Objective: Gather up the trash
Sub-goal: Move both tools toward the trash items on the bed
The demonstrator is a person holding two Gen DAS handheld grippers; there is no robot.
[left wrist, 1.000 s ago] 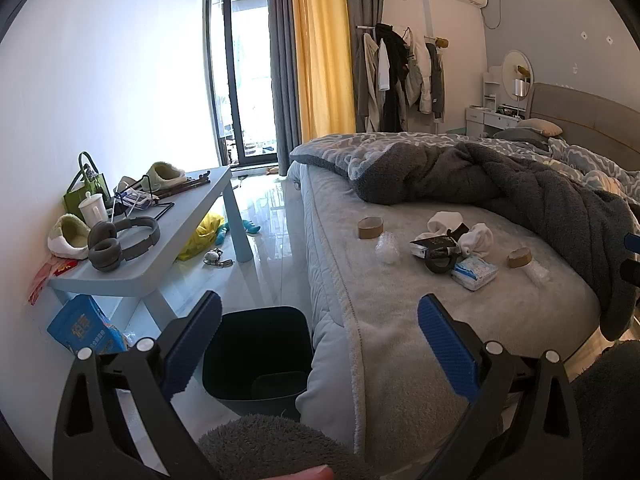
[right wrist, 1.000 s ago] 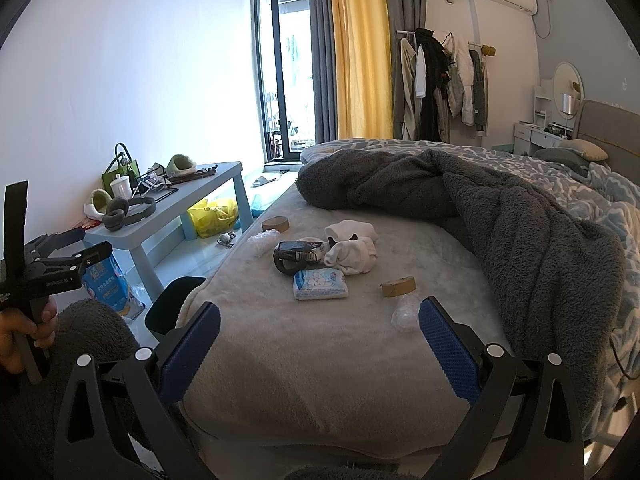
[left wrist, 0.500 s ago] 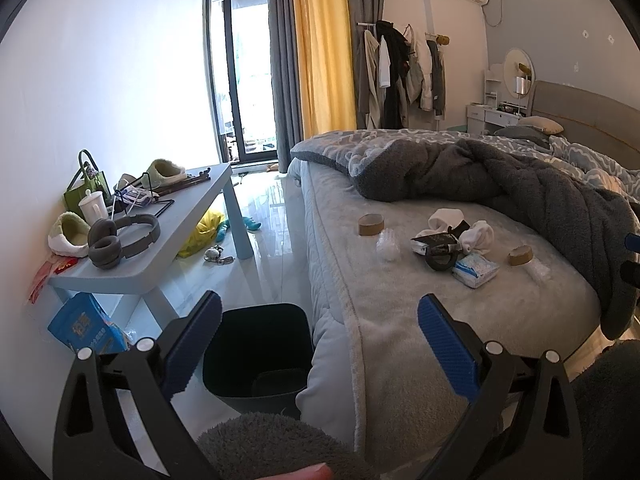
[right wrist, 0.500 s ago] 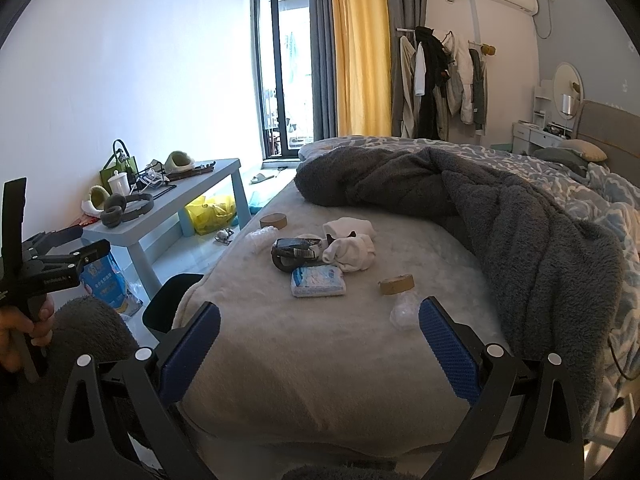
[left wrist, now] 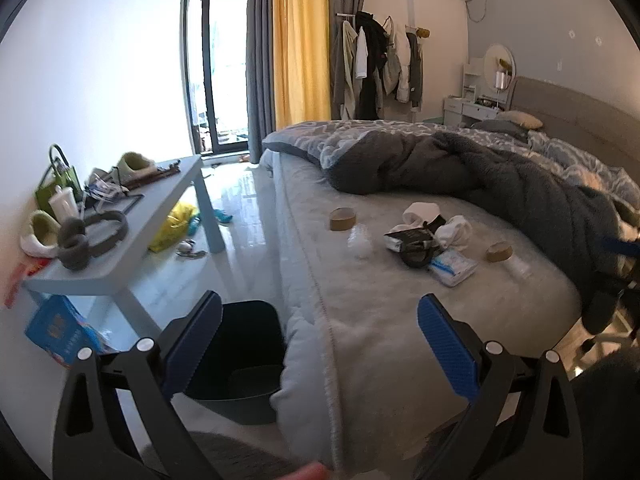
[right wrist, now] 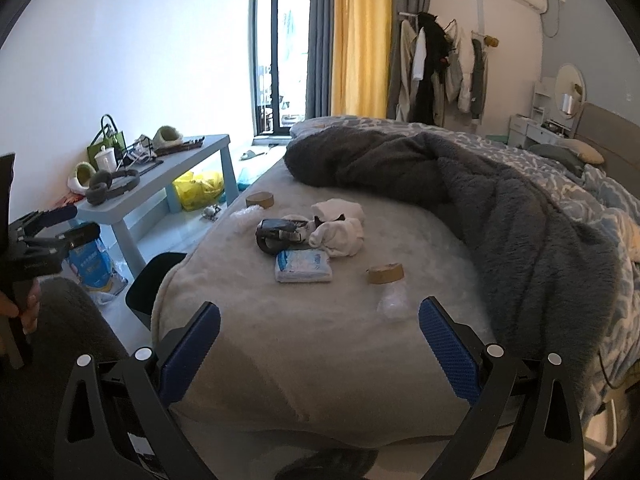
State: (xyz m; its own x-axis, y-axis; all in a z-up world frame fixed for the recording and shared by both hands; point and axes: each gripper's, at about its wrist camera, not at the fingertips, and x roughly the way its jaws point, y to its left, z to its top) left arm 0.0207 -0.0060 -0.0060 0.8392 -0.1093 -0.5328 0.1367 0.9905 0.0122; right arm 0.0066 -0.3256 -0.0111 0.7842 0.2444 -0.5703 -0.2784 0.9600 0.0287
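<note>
Bed: the big bed [right wrist: 320, 360] has a soft grey cover. All the little things lie on it, and I tell each place from the bed.
Trash on the bed: two brown tape rolls, one by the bed's left edge [right wrist: 259, 199] and one nearer its foot end [right wrist: 385, 273]. A clear plastic scrap [right wrist: 393, 300] touches the nearer roll. A second clear scrap [right wrist: 245, 216] lies just beside the far roll.
Middle of the bed: a tissue pack [right wrist: 303, 266], a black thing [right wrist: 280, 234] and white socks [right wrist: 340, 226] sit close together.
Bin: the black bin [left wrist: 236, 356] stands on the floor, tight against the bed's left side.
How it will feel: I think the plastic scrap is very light, soft and slippery. Pinch it in the middle. The tape roll looks stiff and light. Grab it across its ring.
Left tongs [left wrist: 320, 344]: wide apart, holding nothing, above the bed's corner by the bin.
Right tongs [right wrist: 319, 344]: wide apart, holding nothing, over the foot end of the bed.
What changed: the left tongs' view has turned a little toward the bed. The right tongs came a bit closer to the trash. Nothing on the bed has moved.
</note>
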